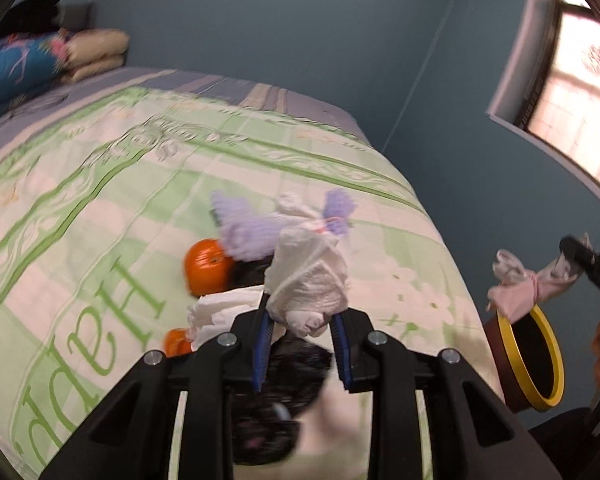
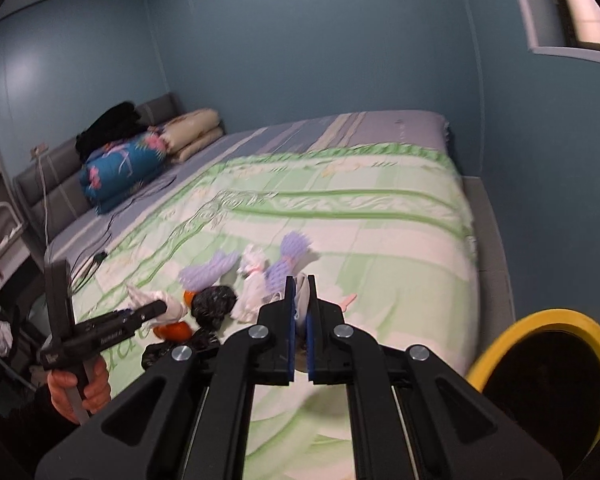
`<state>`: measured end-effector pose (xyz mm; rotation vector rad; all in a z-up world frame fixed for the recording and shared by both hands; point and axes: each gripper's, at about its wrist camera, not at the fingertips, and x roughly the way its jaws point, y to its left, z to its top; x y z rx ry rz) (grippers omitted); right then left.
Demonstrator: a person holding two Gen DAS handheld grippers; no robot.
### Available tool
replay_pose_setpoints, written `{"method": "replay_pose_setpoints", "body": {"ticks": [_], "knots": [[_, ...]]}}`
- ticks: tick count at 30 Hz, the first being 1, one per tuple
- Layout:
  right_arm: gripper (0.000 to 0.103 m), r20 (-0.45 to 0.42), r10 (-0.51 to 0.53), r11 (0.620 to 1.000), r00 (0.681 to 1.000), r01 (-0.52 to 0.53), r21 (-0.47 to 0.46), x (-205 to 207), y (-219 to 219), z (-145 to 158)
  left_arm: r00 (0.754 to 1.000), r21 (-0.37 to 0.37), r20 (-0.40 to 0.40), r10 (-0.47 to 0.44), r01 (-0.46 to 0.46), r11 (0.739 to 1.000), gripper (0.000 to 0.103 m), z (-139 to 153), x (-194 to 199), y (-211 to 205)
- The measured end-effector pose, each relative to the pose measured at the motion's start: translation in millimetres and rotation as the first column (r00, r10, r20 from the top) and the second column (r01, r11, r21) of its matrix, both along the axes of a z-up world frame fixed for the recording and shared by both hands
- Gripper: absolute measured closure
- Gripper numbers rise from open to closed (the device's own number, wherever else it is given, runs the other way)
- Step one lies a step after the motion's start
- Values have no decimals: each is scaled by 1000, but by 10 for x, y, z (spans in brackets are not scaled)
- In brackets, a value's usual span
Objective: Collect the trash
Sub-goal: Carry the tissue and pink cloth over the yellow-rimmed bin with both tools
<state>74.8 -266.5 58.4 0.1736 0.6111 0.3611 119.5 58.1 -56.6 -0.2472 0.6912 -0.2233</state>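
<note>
My left gripper [image 1: 300, 312] is shut on a crumpled white tissue [image 1: 312, 276] and holds it above the bed. My right gripper [image 2: 300, 284] is shut on a pinkish-white crumpled tissue [image 2: 302, 290]; in the left wrist view this tissue [image 1: 520, 286] hangs just above the yellow-rimmed bin [image 1: 556, 364]. The bin also shows in the right wrist view [image 2: 496, 344], beside the bed at lower right. On the bedspread lie purple foam pieces [image 1: 244, 228], an orange [image 1: 206, 266], orange peel [image 1: 176, 342], black plastic bags [image 2: 214, 304] and more white tissue [image 1: 220, 312].
The bed [image 2: 380, 208] has a green and white cover. Folded blue and beige quilts [image 2: 124, 168] lie by the grey headboard. A black cable [image 2: 96, 258] trails at the bed's left edge. A blue wall and a window [image 1: 580, 92] stand behind.
</note>
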Motion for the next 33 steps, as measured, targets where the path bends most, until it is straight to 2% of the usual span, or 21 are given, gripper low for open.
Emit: {"method": "replay_pose_setpoints", "body": {"ticks": [4, 9, 14, 23, 33], "knots": [[100, 18, -59, 998, 998, 58, 31, -48, -333, 123, 996, -5, 7, -88, 88, 996, 78, 163, 18, -350], [100, 40, -125, 992, 991, 124, 39, -129, -657, 231, 979, -29, 31, -199, 200, 979, 78, 402, 91, -855], [100, 39, -195, 979, 980, 192, 63, -184, -978, 278, 957, -1, 56, -286, 287, 958, 78, 555, 125, -1390], [100, 46, -310, 948, 949, 306, 86, -276, -1434, 338, 910, -8, 54, -411, 412, 911, 78, 607, 85, -2155], [100, 1, -423, 900, 906, 420, 115, -295, -1949, 272, 858, -6, 27, -514, 514, 858, 78, 456, -37, -2813]]}}
